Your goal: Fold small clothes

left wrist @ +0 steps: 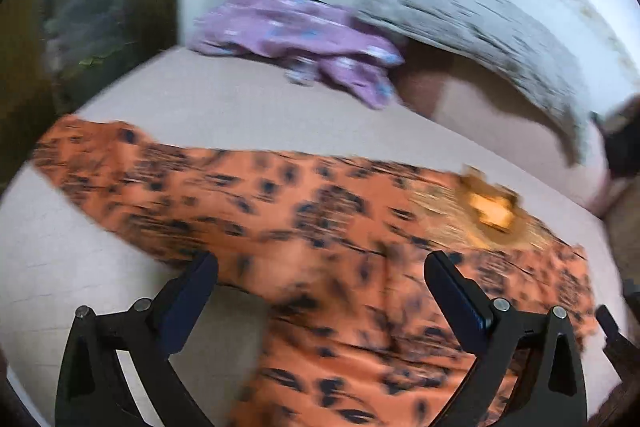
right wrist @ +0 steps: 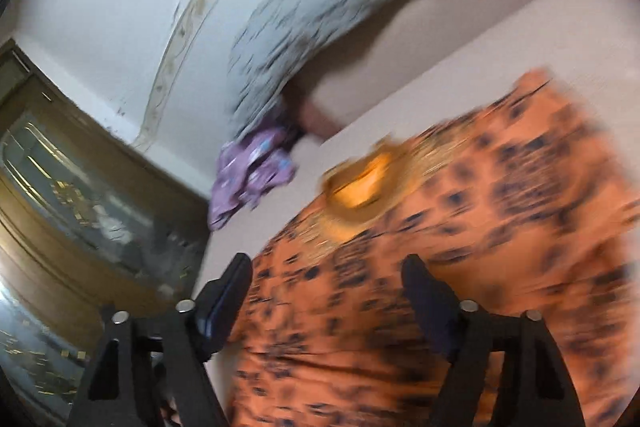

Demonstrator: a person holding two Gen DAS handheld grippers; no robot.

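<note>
An orange garment with dark blue print and a gold-embroidered neckline [left wrist: 304, 211] lies spread on the pale bed [left wrist: 224, 107]. It also shows in the right wrist view [right wrist: 460, 227], with the neckline [right wrist: 360, 183] toward the wall. My left gripper [left wrist: 320, 267] is open and empty, its fingers over the garment's near edge. My right gripper [right wrist: 326, 271] is open and empty above the garment near the neckline. Both views are blurred by motion.
A crumpled purple garment [left wrist: 304, 39] lies at the bed's far side, also in the right wrist view [right wrist: 248, 175]. A grey patterned pillow [left wrist: 480, 31] leans on the headboard and wall. A dark wooden cabinet with glass [right wrist: 80, 195] stands beside the bed.
</note>
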